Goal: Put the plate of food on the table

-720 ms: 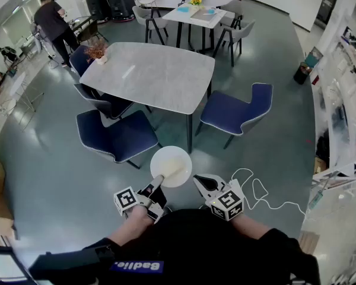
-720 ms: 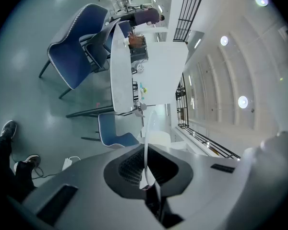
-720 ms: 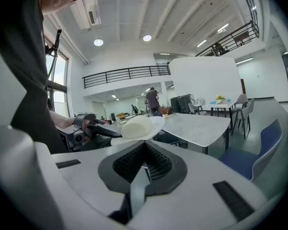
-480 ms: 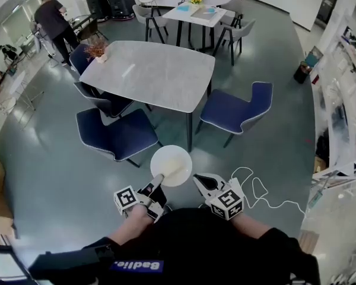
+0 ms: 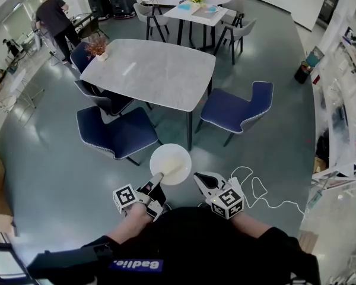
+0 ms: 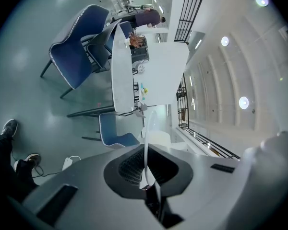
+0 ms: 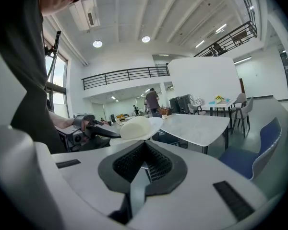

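A white plate (image 5: 171,164) with a pale mound of food hangs over the floor, short of the grey marble table (image 5: 148,73). My left gripper (image 5: 156,184) is shut on the plate's near rim; in the left gripper view the plate (image 6: 146,133) shows edge-on between the jaws of that gripper (image 6: 146,166). My right gripper (image 5: 203,181) sits just right of the plate, jaws together and holding nothing. From the right gripper view, beyond that gripper (image 7: 144,150), the plate (image 7: 137,127) is level, with the table (image 7: 192,126) behind it.
Blue chairs (image 5: 115,134) (image 5: 234,110) flank the table's near end. A small plant pot (image 5: 98,51) stands on its far left corner. A white cable (image 5: 255,192) lies on the floor at right. A person (image 5: 53,19) stands far back left; shelving (image 5: 344,100) lines the right.
The plate and both grippers have barely shifted. The person at the back has stepped slightly.
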`<state>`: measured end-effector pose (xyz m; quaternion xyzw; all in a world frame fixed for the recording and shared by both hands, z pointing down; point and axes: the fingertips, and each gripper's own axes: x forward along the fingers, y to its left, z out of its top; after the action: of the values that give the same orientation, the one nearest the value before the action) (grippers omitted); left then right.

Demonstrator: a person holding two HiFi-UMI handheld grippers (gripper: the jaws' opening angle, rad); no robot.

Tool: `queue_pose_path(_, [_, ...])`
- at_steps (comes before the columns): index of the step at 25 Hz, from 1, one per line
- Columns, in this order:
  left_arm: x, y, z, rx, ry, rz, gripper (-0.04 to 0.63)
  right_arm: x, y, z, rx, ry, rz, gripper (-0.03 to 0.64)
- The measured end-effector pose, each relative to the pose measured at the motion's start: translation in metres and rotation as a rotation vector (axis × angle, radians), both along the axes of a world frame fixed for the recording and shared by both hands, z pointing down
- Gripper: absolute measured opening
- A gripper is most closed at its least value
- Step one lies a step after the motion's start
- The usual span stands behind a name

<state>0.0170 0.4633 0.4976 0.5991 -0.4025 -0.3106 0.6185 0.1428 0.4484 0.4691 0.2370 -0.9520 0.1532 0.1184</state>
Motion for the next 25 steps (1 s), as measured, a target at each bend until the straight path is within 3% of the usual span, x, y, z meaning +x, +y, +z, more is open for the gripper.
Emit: queue_pose_path(25, [0.042,-0.026,0.004,-0.015,-0.024,-0.123,0.012,0.056,-0.038,0.011,-0.032,-0.031,-0.067,0.009])
